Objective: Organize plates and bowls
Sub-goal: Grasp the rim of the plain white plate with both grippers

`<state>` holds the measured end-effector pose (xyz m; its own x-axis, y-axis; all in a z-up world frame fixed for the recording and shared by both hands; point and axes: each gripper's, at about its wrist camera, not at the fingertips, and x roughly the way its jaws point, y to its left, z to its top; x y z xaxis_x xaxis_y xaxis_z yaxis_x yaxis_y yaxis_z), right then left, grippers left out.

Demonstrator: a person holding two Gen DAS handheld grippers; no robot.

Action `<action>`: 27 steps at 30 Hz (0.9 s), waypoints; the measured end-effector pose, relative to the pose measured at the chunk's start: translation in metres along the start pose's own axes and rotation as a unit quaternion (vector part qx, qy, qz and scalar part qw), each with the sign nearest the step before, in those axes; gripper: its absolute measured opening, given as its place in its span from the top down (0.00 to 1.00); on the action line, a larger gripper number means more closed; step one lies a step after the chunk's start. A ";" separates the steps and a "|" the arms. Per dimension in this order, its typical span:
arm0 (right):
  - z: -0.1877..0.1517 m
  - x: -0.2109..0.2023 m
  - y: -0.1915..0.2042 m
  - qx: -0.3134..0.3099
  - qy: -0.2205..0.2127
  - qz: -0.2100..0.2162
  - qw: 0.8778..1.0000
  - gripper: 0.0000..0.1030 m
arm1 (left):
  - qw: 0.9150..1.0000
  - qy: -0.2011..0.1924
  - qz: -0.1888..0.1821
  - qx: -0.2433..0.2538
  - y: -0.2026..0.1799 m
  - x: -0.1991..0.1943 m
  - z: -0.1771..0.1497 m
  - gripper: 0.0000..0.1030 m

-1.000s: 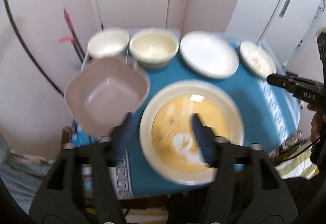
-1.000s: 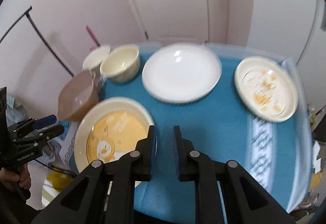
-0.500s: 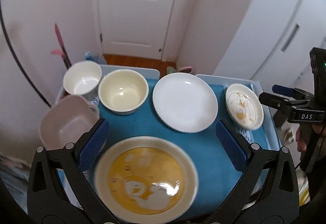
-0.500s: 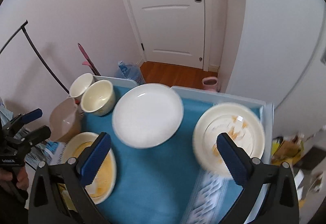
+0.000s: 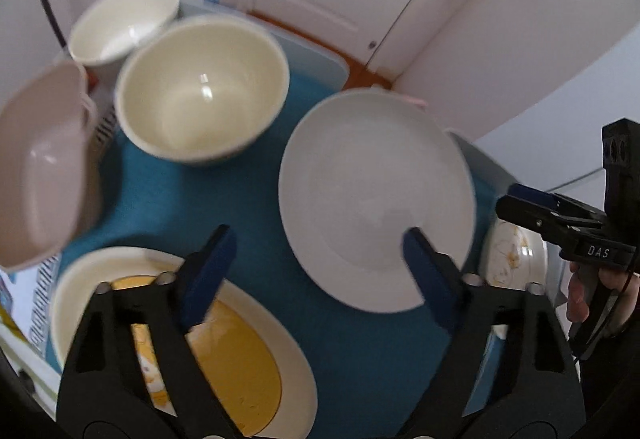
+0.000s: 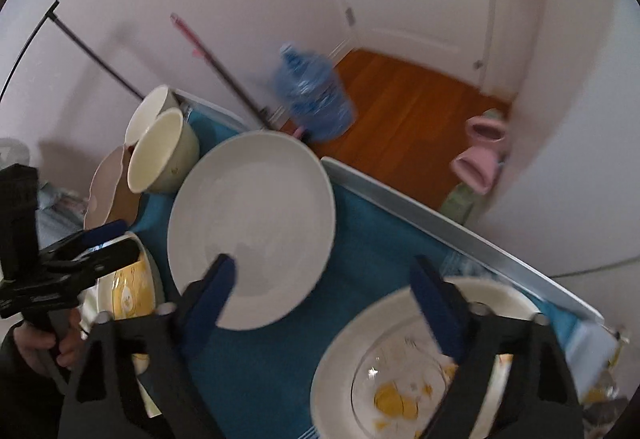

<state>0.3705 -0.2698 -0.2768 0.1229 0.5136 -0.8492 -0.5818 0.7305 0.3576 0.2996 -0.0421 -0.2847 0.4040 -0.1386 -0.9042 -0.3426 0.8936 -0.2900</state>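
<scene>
A blue cloth covers the table (image 5: 344, 351). On it are a large white plate (image 5: 376, 199), a cream bowl (image 5: 204, 91), a white bowl (image 5: 124, 19), a pink square bowl (image 5: 40, 167), a yellow-centred plate (image 5: 180, 339) and a small patterned plate (image 5: 516, 259). My left gripper (image 5: 316, 259) hovers over the cloth between the yellow plate and the white plate, its jaws closing with nothing between them. My right gripper (image 6: 324, 271) hangs between the white plate (image 6: 252, 223) and the patterned plate (image 6: 400, 371), its jaws also closing with nothing between them.
Beyond the table's far edge, a blue water bottle (image 6: 316, 91), pink slippers (image 6: 480, 151) and a leaning pole (image 6: 216, 67) are on the wooden floor. A white door and walls close the space. A hand (image 6: 36, 347) holds the left gripper at the table's left.
Both grippers have dropped closer to the table and swung toward the white plate. The right jaws went from shut to wide, and both pairs have since narrowed a little.
</scene>
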 end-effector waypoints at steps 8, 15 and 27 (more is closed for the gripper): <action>0.010 0.038 -0.006 -0.028 0.029 0.038 0.998 0.55 | 0.999 0.023 0.021 -0.010 0.001 0.033 0.001 0.49; 0.011 0.052 -0.010 -0.040 0.032 0.035 0.998 0.77 | 0.999 0.032 0.036 -0.004 -0.004 0.042 -0.003 0.77; 0.010 0.051 -0.009 -0.042 0.019 0.028 0.999 0.85 | 0.999 0.010 0.047 0.011 -0.014 0.034 -0.005 0.79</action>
<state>0.3903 -0.2459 -0.3196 0.0592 0.5344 -0.8432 -0.6522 0.6602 0.3726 0.3136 -0.0613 -0.3132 0.3543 -0.0613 -0.9331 -0.3596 0.9122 -0.1965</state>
